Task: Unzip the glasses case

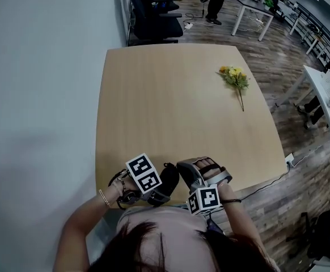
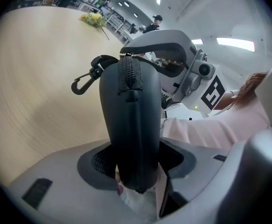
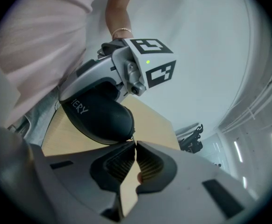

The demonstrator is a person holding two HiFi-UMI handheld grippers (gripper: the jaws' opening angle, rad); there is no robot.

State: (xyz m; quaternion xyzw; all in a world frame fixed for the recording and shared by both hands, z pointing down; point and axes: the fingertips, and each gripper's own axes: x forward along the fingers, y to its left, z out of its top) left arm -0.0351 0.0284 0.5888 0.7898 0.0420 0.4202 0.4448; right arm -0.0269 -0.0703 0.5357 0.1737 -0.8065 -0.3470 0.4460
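My left gripper (image 2: 136, 164) is shut on a black zipped glasses case (image 2: 131, 125), gripping its lower end from both sides. The case stands up out of the jaws, its zipper (image 2: 129, 73) facing the camera and a carabiner clip (image 2: 82, 83) hanging at its upper left. In the head view the case (image 1: 169, 178) sits over the table's near edge, close to the person's body. My right gripper (image 3: 135, 144) has its tips pinched together at the case's end (image 3: 101, 118), on a small zipper pull. From the left gripper view, the right gripper (image 2: 126, 55) meets the top of the zipper.
The wooden table (image 1: 170, 106) carries only a sprig of yellow flowers (image 1: 235, 75) at its far right. A pale wall runs along the left. Black office chairs (image 1: 153, 10) stand beyond the far edge, and white tables (image 1: 329, 98) stand to the right.
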